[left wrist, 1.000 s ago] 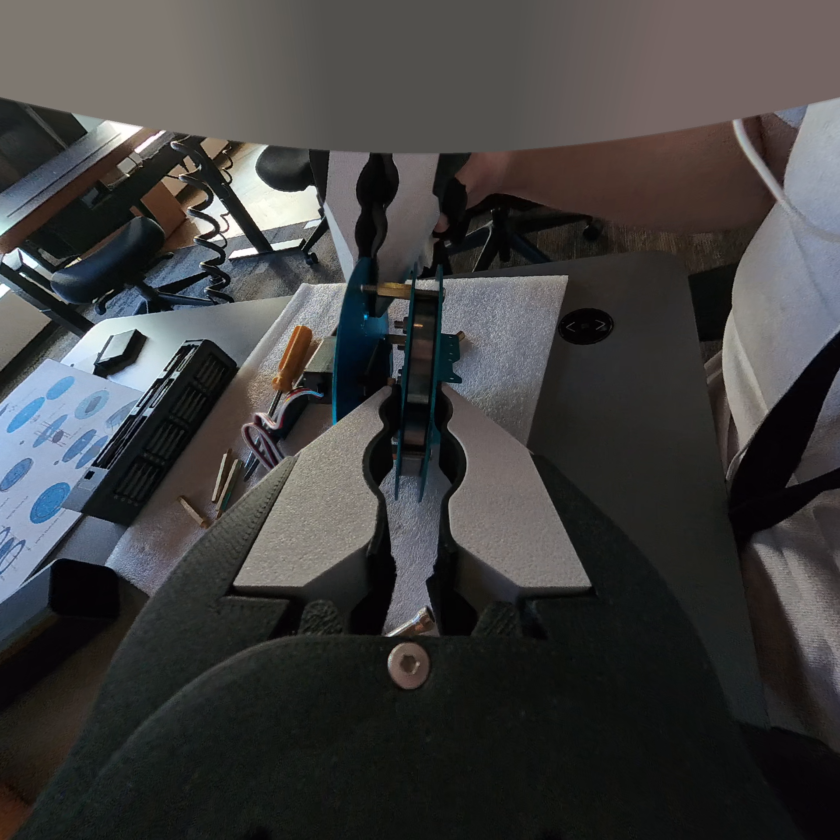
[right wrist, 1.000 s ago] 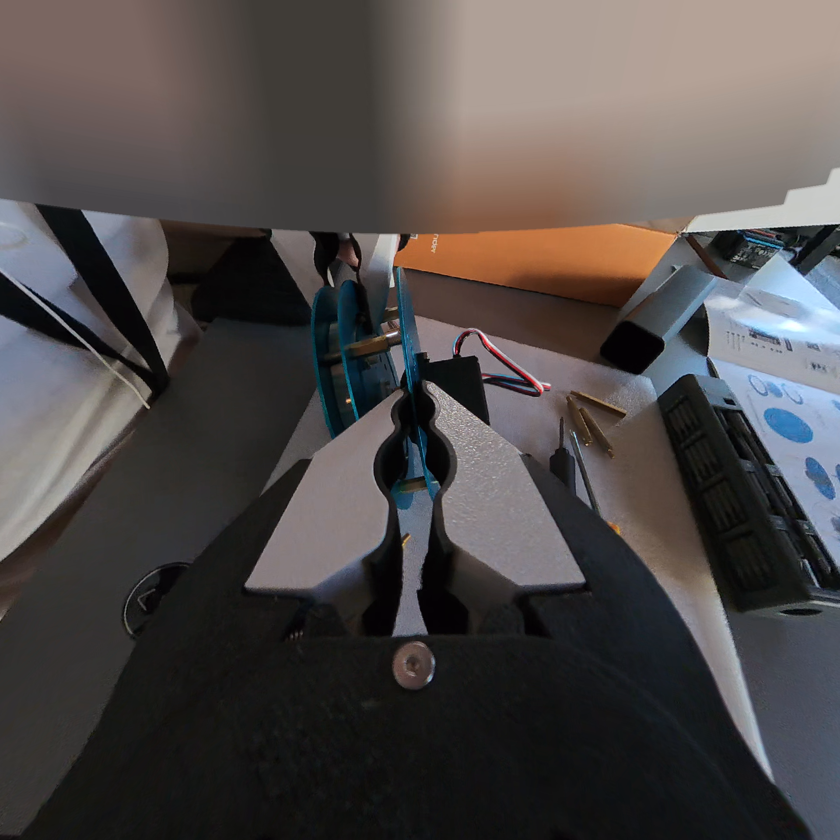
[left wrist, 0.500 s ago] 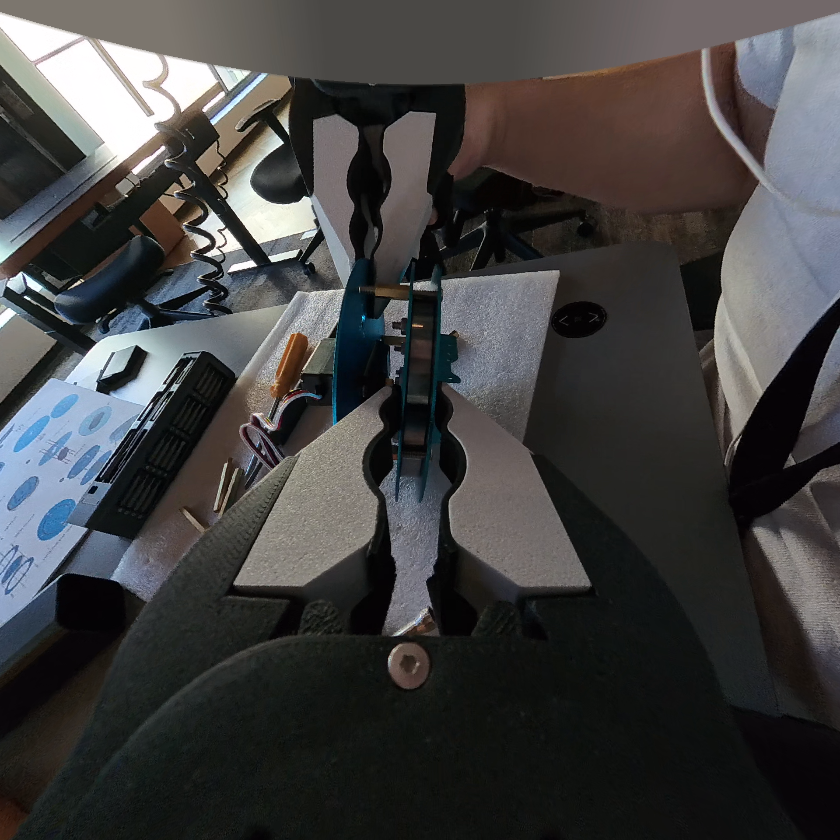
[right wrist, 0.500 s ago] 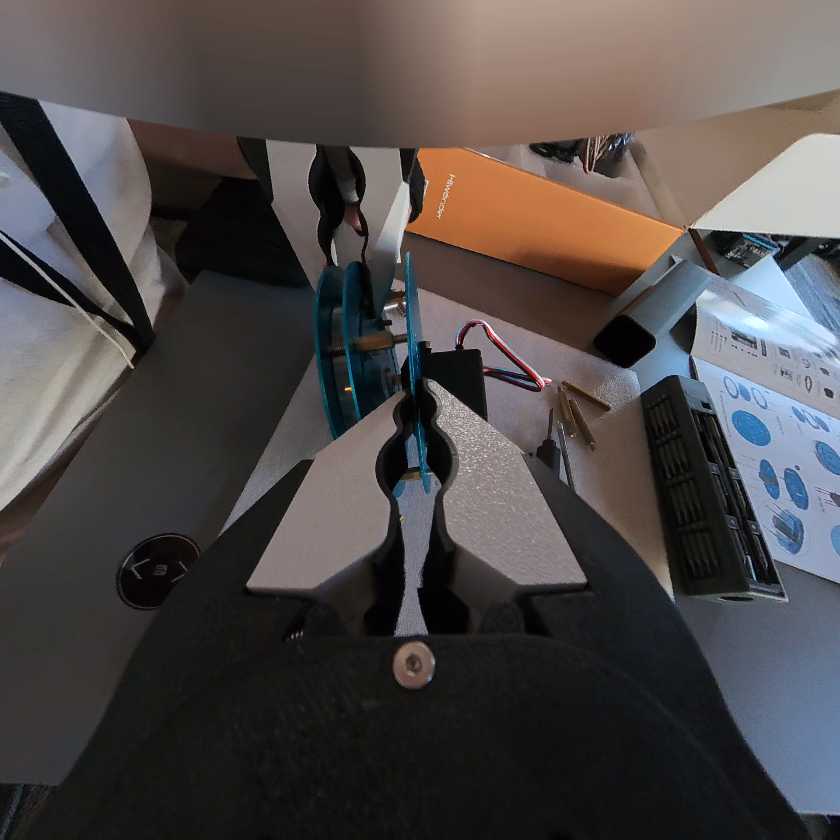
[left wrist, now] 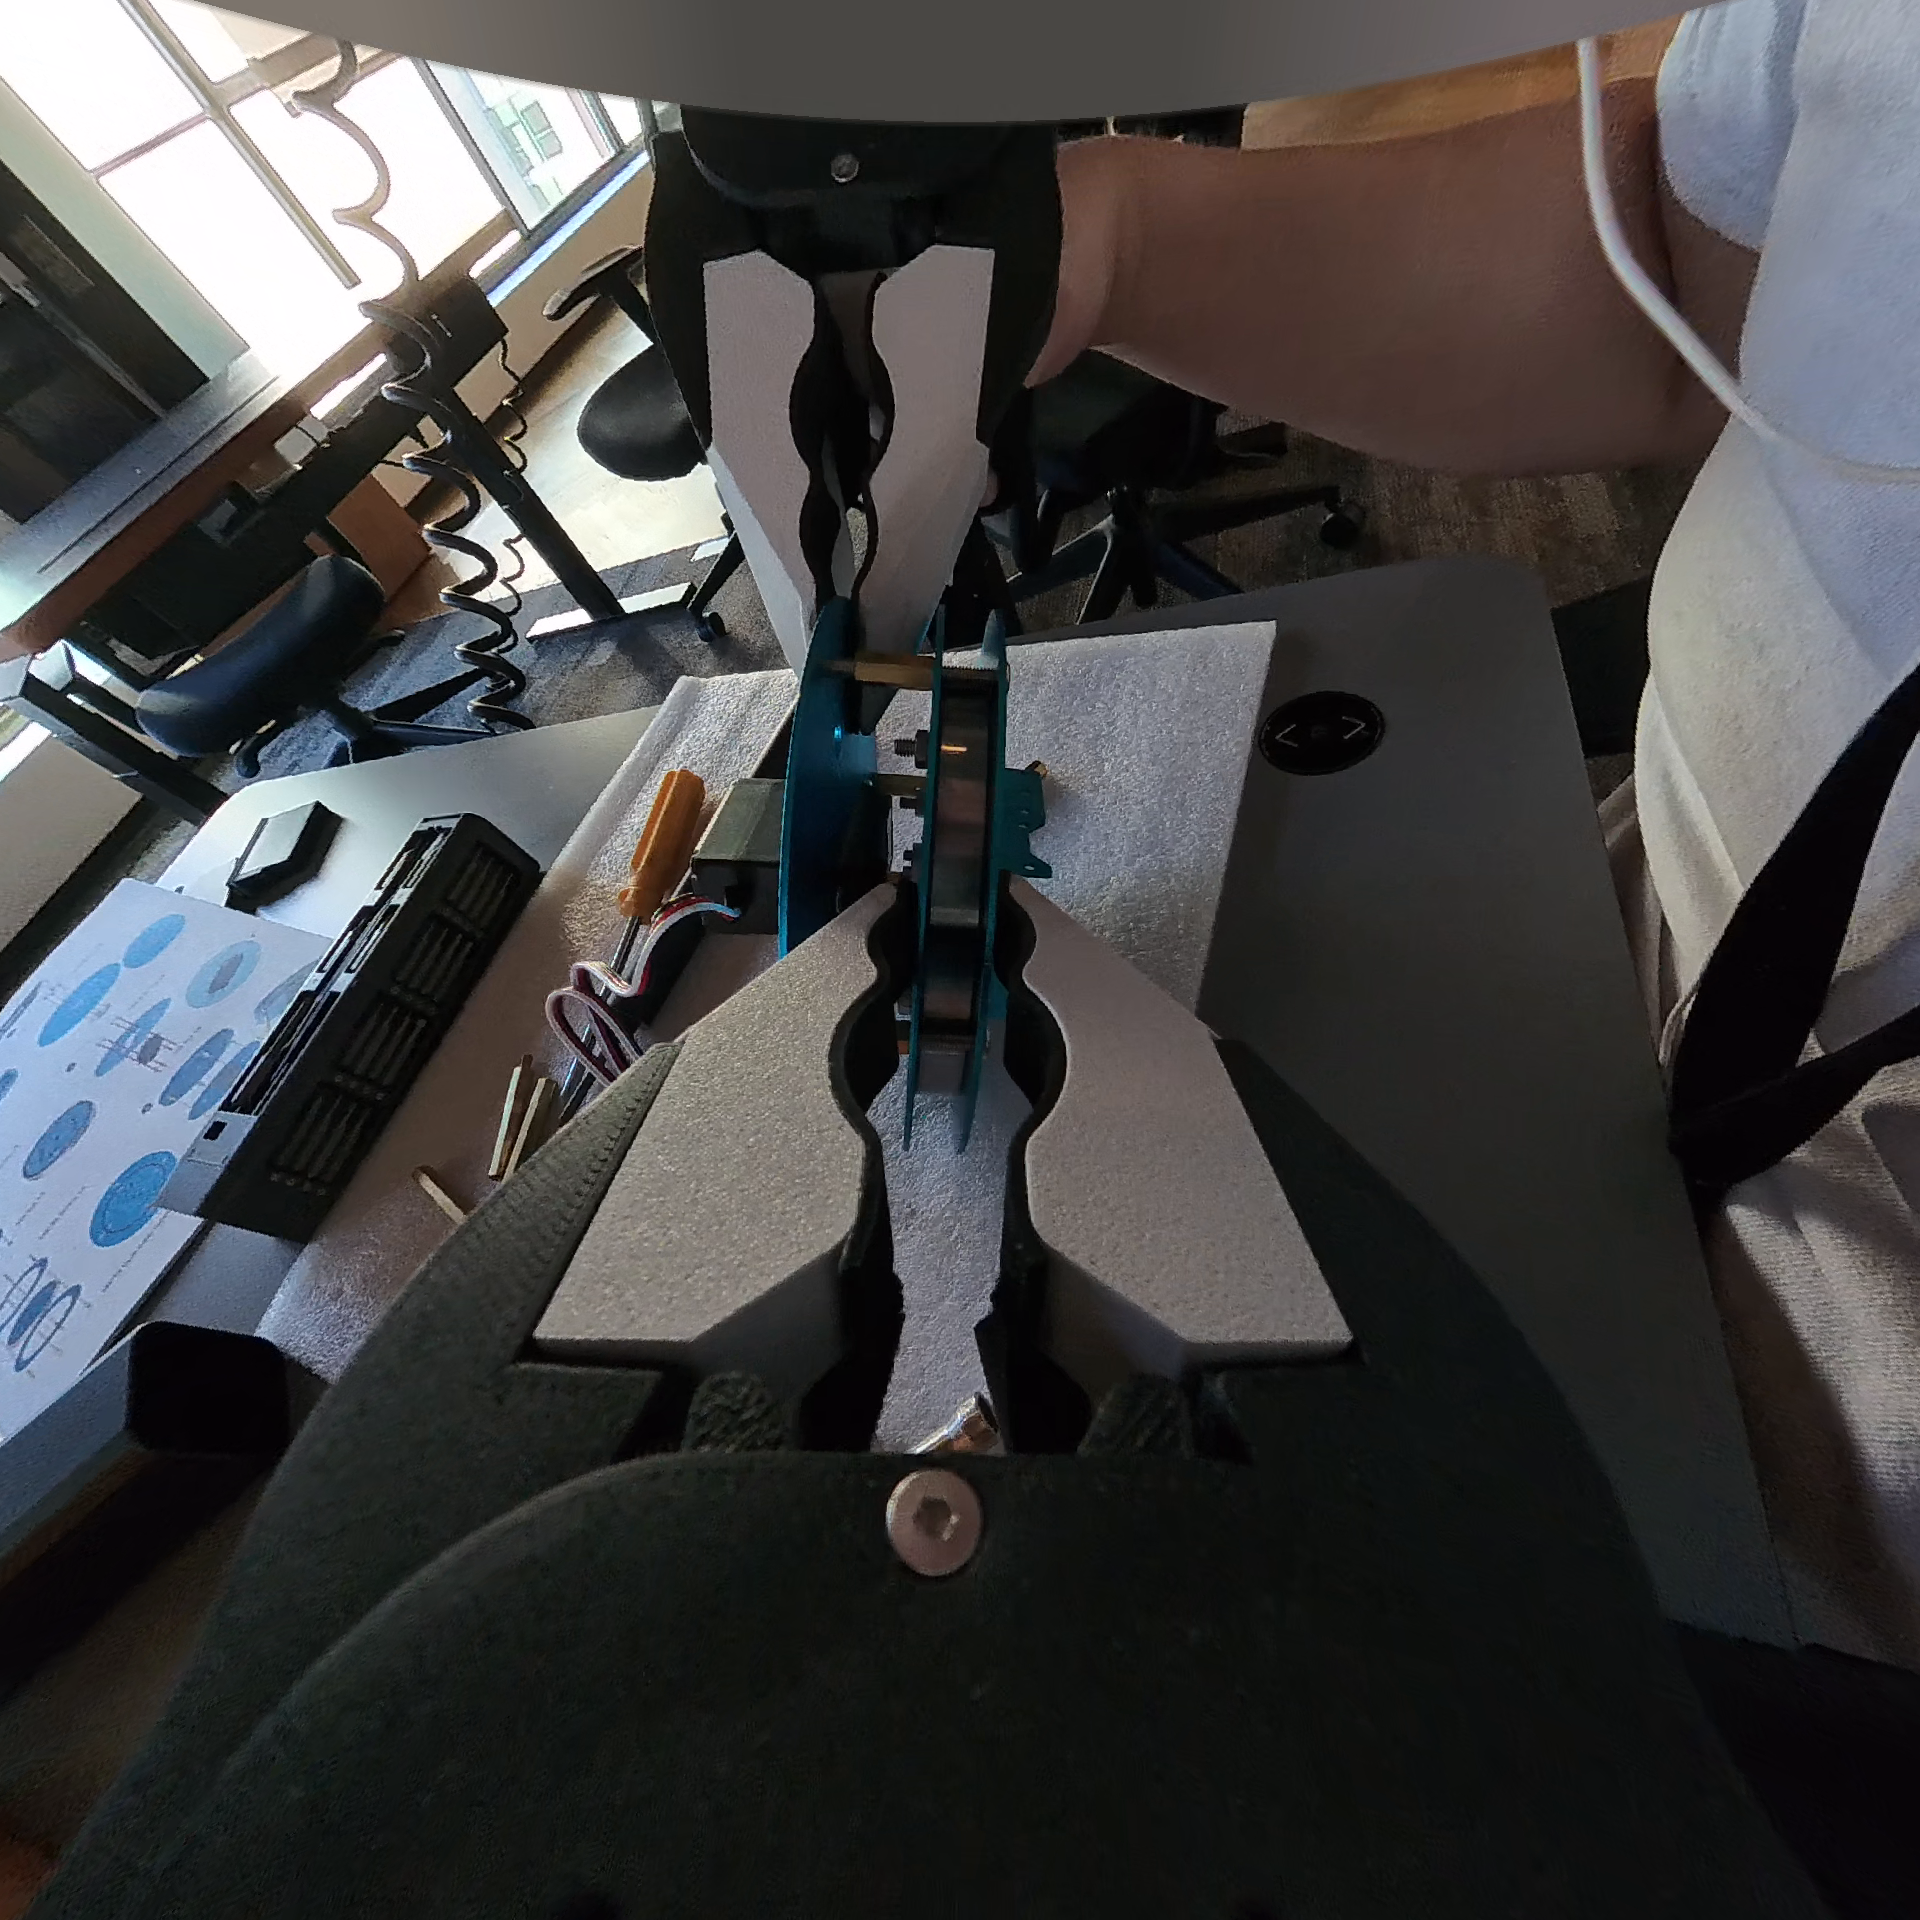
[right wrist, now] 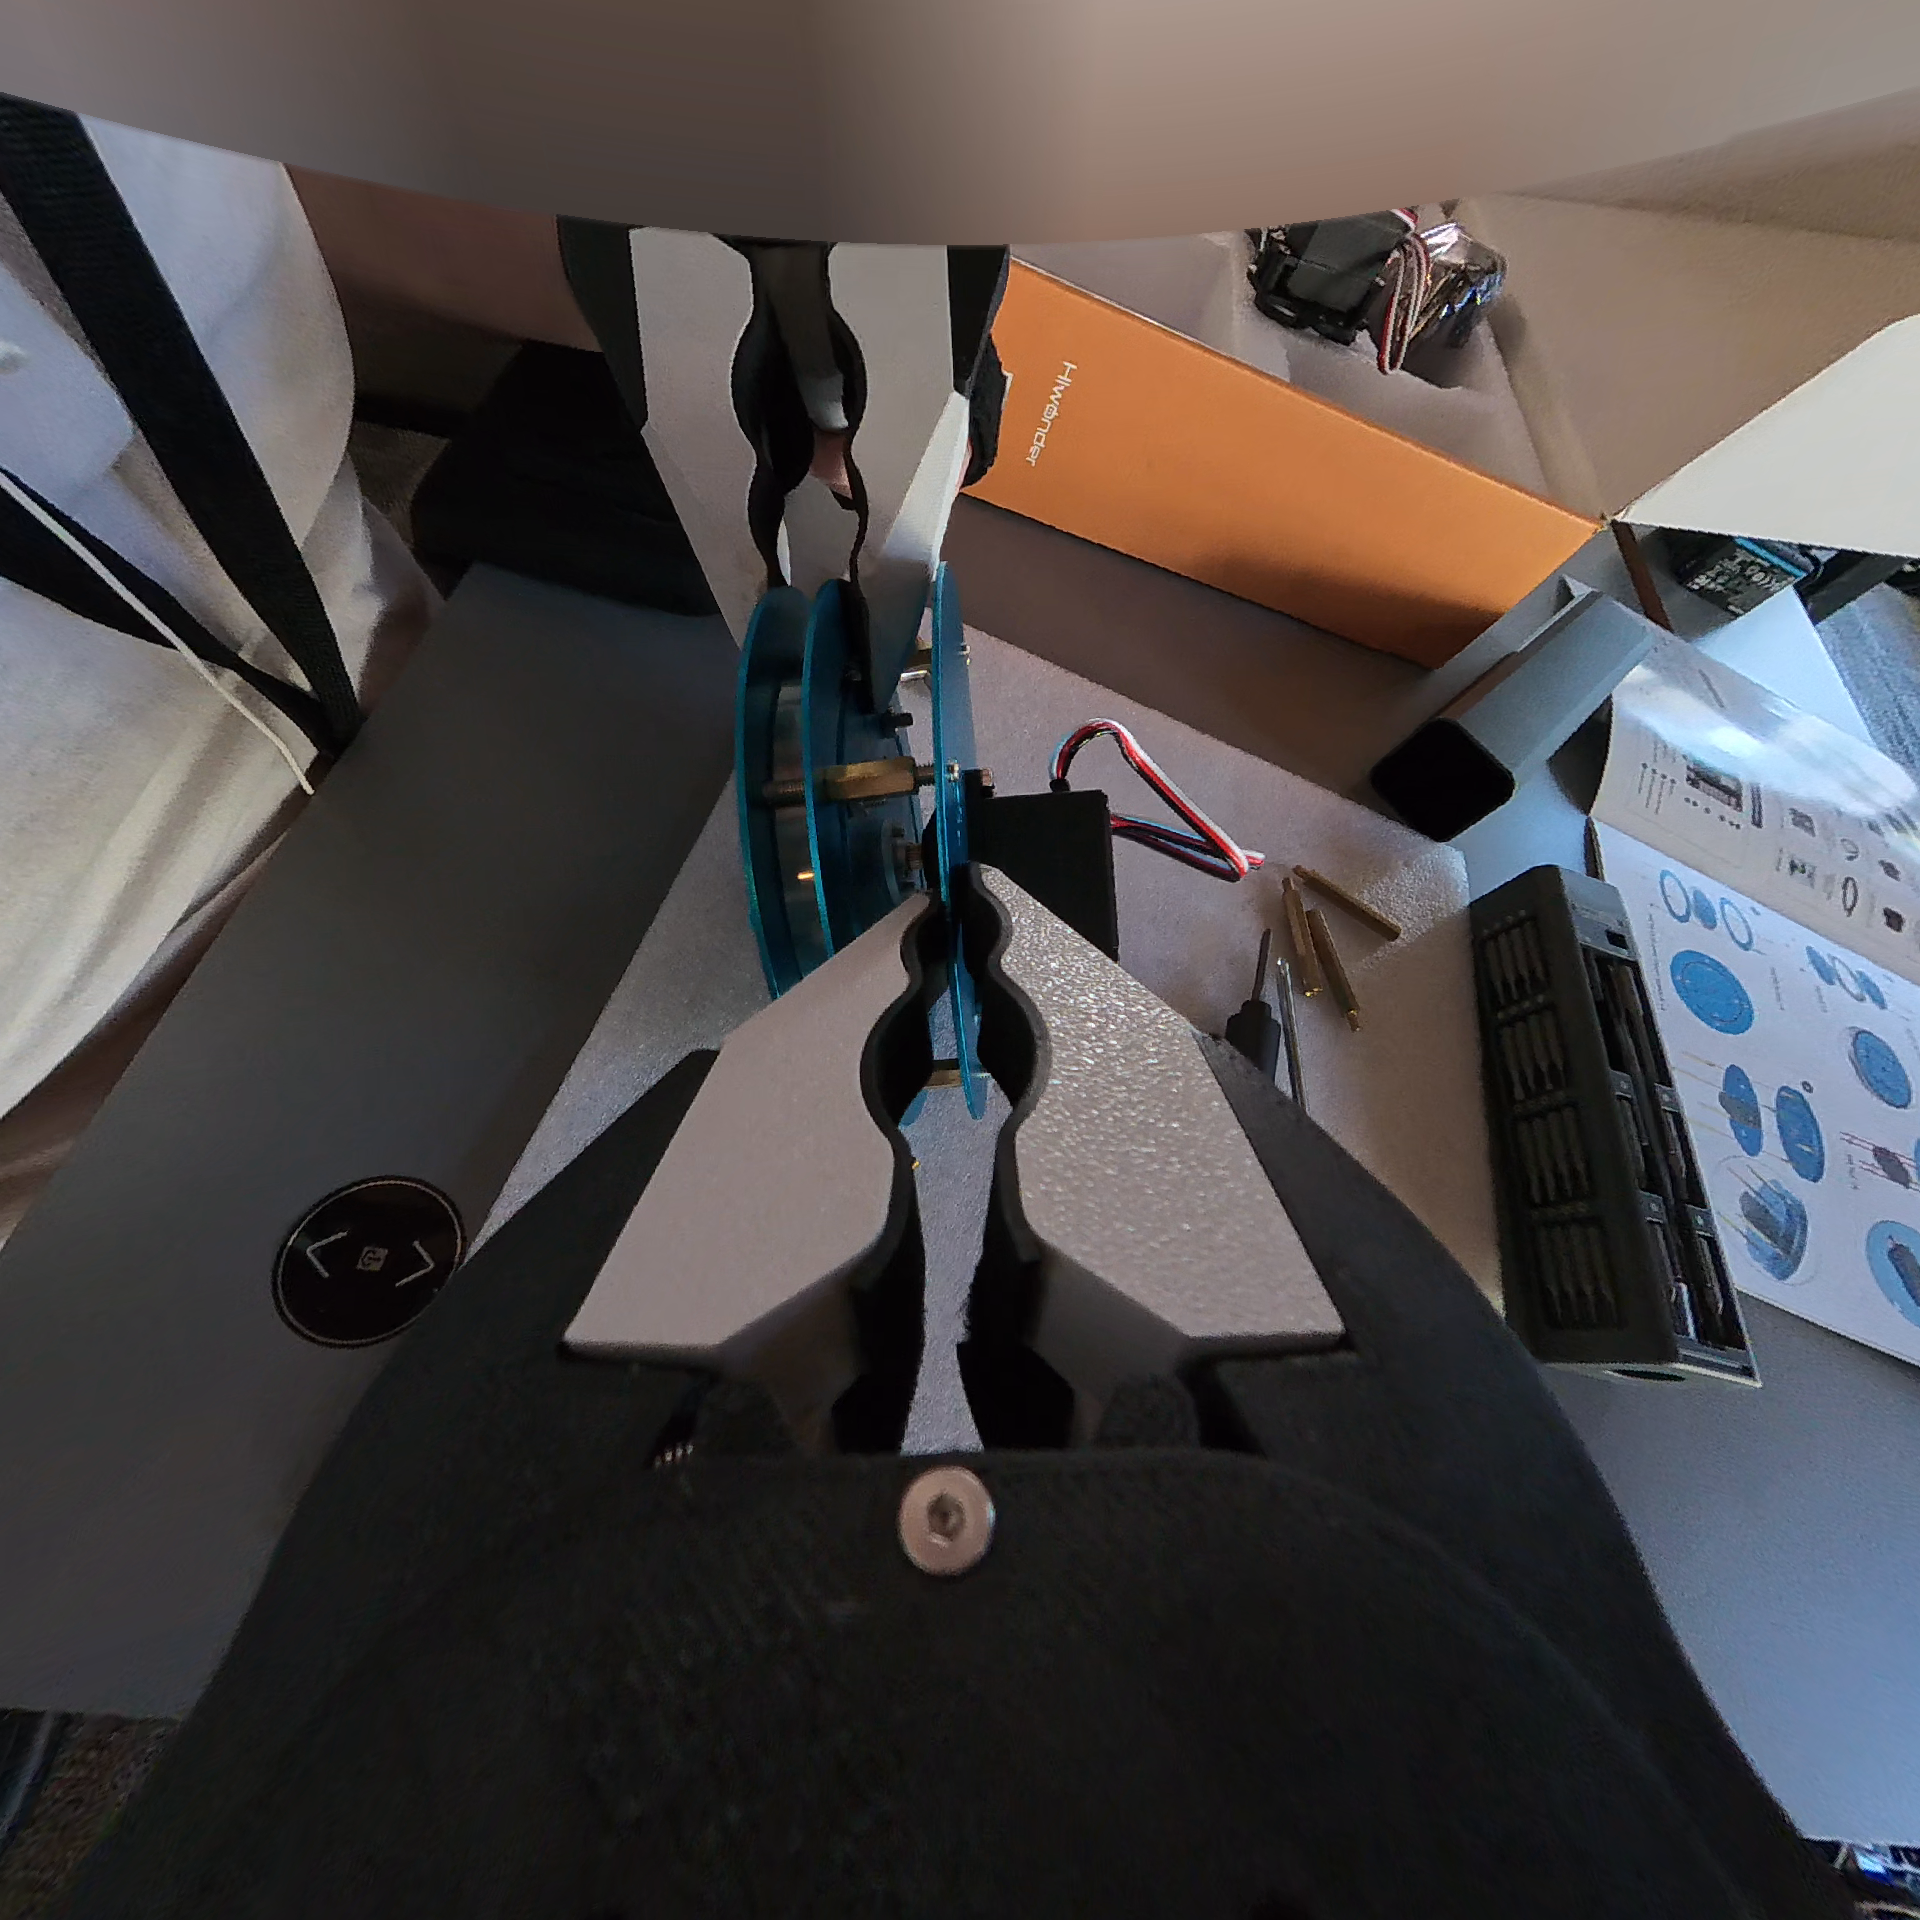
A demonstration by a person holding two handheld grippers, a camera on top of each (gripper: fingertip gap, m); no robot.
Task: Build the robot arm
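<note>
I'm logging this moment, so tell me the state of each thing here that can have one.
left gripper: shut on the paired blue discs.
right gripper: shut on the single blue disc.
blue disc assembly: on edge, held from both ends.
orange box: closed.
bit case: open, bits showing.
grey sleeve: empty, lying down.

Screwdriver (left wrist: 652,844) shaft hidden behind servo wires (left wrist: 597,1003).

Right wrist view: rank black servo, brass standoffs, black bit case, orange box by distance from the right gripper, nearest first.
From the right gripper:
1. black servo, just right of the fingertips, behind the blue disc it grips.
2. brass standoffs, farther right on the white foam mat.
3. black bit case, right, past the mat's edge.
4. orange box, at the back.
</note>
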